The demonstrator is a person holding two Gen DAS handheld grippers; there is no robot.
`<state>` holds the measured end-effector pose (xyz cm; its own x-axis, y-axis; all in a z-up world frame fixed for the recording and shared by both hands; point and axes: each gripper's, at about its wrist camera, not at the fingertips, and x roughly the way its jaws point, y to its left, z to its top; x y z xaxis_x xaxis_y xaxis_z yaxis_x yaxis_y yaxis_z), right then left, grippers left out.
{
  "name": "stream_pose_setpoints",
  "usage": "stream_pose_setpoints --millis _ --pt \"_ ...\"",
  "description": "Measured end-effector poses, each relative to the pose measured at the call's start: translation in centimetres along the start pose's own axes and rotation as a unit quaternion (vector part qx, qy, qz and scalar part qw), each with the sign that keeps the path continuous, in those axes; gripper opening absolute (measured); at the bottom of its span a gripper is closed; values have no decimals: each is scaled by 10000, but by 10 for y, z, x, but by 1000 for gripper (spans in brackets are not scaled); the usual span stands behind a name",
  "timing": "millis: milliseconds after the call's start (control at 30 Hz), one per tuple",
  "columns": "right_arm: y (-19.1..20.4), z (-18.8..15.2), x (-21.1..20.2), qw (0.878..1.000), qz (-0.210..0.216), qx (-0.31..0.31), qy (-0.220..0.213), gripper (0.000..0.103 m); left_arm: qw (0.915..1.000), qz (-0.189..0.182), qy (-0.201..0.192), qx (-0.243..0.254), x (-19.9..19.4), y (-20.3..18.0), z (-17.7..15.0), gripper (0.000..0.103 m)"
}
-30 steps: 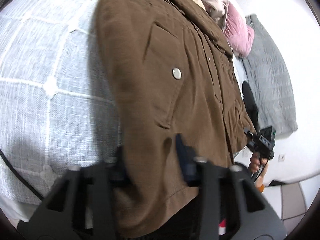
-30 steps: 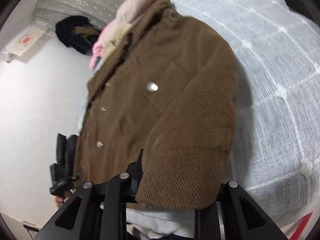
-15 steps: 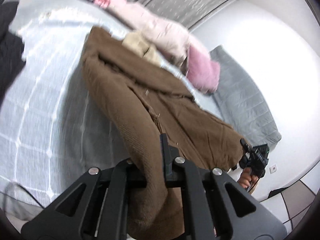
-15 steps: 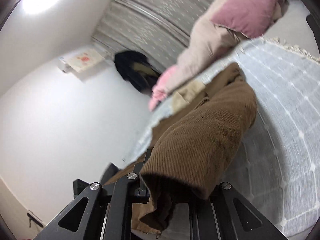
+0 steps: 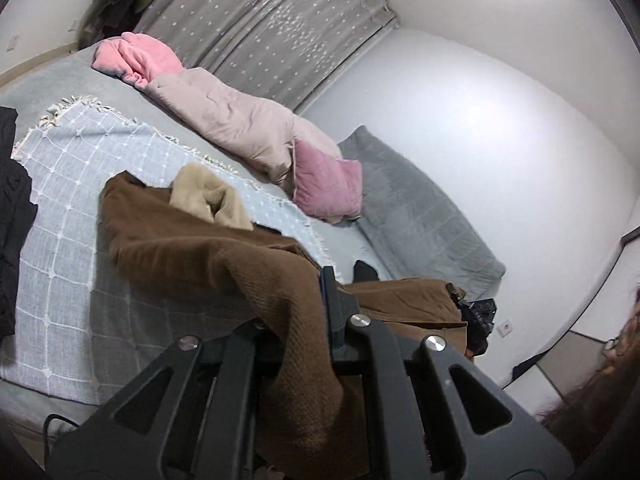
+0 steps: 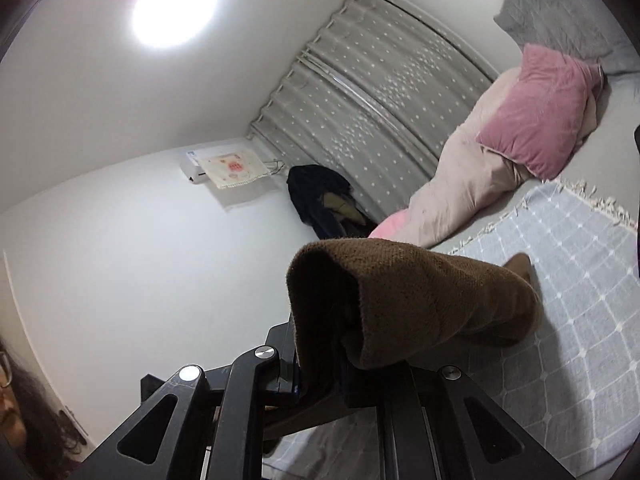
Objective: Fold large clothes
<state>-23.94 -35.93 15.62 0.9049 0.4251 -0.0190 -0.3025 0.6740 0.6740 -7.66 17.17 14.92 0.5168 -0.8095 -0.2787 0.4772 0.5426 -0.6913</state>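
While both grippers clamp its near hem, the brown coat hangs lifted, its length running away from the fingers to the collar lying mid-blanket. Left gripper and right gripper pinch opposite hem corners, equally near; folding likely means carrying the hem toward the blanket's fringed far edge.

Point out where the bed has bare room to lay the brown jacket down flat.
Free: the light blue checked throw, between the black garment at its left edge and the brown corduroy jacket, and its near part below the jacket. Crowded: the far side, with beige quilt, pink velvet cushion and grey quilted blanket.
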Motion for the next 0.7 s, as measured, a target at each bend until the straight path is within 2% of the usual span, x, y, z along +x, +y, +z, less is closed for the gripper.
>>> stream_pose_setpoints --millis 100,167,267,400,500,600,633,700 --pt "-2 7 18 9997 -175 -58 141 13 9995 118 4 -288 21 28 11 10" --pt "-14 11 38 9985 -464 -39 278 13 9981 470 16 -392 47 51 22 11" --pt "-49 18 87 9949 -898 216 407 13 9955 688 -17 -650 89 88 46 11" --pt "-87 23 150 9895 -1362 300 377 14 9918 1107 -140 -617 140 121 78 14" --pt "-122 27 204 9808 -1857 300 519 16 9808 1892 108 -456 192 150 93 16" --pt "-169 18 237 9695 -2211 726 771 23 9709 2253 567 -579 235 186 90 20" --pt "-185 12 246 9652 -2314 844 876 26 9677 2343 676 -639 242 196 85 24" --pt "-221 -7 258 9532 -2637 1030 1058 41 9594 2523 869 -912 254 218 75 33"
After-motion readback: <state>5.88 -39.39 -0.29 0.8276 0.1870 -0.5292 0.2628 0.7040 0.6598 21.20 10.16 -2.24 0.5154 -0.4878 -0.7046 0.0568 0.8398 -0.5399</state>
